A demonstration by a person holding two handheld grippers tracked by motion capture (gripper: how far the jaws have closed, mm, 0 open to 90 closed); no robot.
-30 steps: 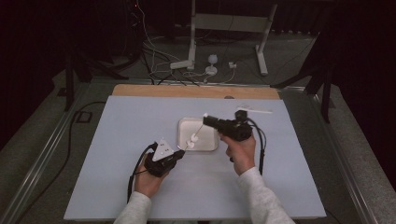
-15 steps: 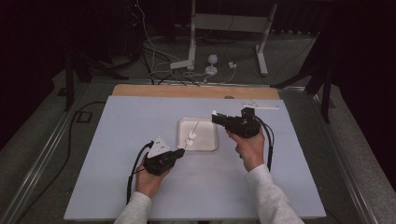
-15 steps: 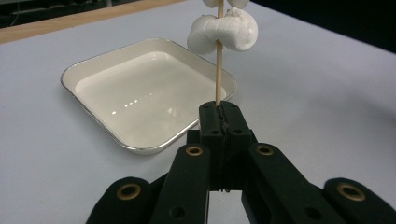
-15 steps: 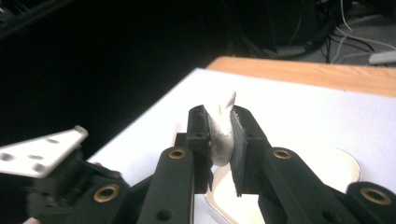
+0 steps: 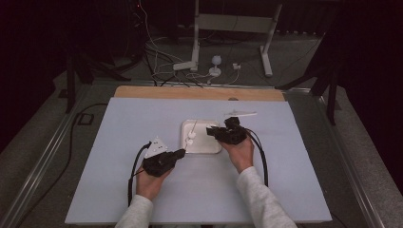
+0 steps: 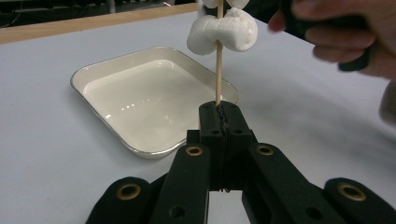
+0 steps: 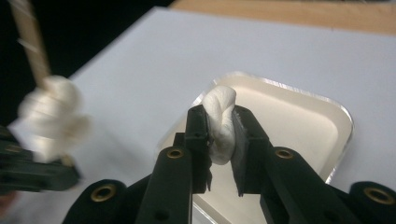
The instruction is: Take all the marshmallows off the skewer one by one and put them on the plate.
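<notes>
My left gripper (image 6: 219,114) is clamped on the base of a skewer (image 6: 217,70), holding it upright so marshmallows can slide down onto it; one marshmallow on it (image 6: 223,31) sits well above the jaws. My right gripper (image 7: 219,123) pinches a loose marshmallow (image 7: 221,123) between its pads, squashing it slightly; the jaws have just been easing apart a little with it between them. I hold this piece over the tray (image 5: 215,148), which sits near the middle of the surface (image 5: 119,123), so a dropped piece lands inside the rim. The skewer stands at the tray's near-left corner. Open room lies along the far edge and both side edges.
</notes>
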